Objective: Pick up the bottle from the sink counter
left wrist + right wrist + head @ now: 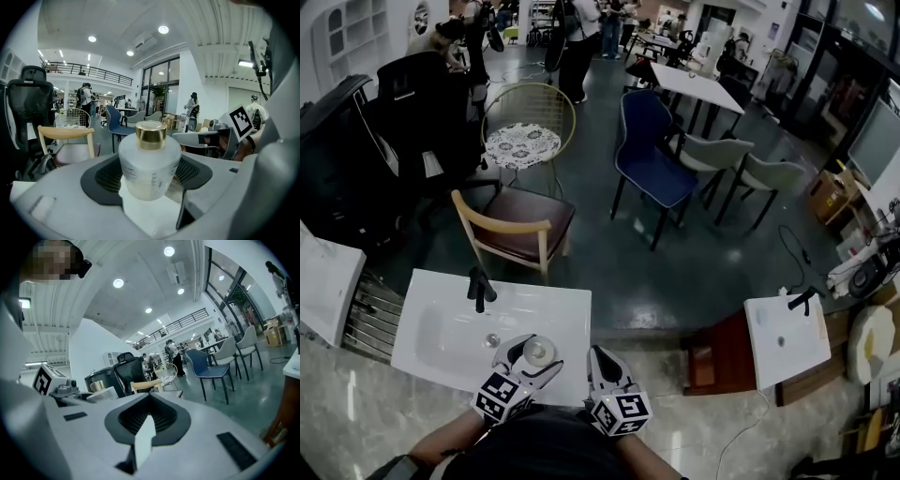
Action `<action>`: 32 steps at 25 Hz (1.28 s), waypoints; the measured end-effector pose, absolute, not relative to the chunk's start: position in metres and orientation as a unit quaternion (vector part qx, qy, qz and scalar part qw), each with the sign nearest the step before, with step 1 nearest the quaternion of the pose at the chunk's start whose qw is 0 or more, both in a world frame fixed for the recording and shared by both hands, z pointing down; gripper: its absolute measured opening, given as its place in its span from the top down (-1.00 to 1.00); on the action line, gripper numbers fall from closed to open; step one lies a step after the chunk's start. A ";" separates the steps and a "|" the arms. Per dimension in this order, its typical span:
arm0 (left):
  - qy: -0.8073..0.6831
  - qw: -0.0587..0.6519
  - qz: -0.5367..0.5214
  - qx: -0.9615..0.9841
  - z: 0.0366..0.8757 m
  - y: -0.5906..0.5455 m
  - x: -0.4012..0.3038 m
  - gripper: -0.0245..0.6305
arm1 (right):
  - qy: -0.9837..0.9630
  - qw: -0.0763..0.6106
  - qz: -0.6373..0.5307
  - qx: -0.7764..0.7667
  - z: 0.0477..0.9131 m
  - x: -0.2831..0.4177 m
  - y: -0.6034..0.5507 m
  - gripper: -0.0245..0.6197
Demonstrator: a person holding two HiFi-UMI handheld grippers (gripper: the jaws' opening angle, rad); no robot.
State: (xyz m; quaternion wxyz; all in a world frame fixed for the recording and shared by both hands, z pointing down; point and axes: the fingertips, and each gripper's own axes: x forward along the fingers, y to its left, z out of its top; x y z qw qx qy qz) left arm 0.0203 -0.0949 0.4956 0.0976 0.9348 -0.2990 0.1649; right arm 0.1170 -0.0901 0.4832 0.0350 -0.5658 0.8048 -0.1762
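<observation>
A frosted white bottle with a gold cap stands upright between the dark pads of my left gripper, which is shut on it. In the head view the bottle and the left gripper are over the near right part of the white sink counter. Whether the bottle's base touches the counter is hidden. My right gripper hangs just right of it at the counter's near right corner, shut with nothing in it; its pads meet.
A black faucet and a drain are in the sink basin to the left. A wooden chair stands behind the counter. A second small sink is on the right. People stand far back.
</observation>
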 end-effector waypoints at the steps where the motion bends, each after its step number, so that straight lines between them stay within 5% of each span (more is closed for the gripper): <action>1: -0.298 0.097 0.165 0.935 0.496 -0.095 0.021 -0.10 | 0.805 0.034 -0.173 -0.566 0.483 0.117 -0.090 0.90; 32: -0.288 0.107 0.167 0.937 0.495 -0.104 0.026 -0.10 | 0.815 0.007 -0.146 -0.560 0.475 0.110 -0.096 0.90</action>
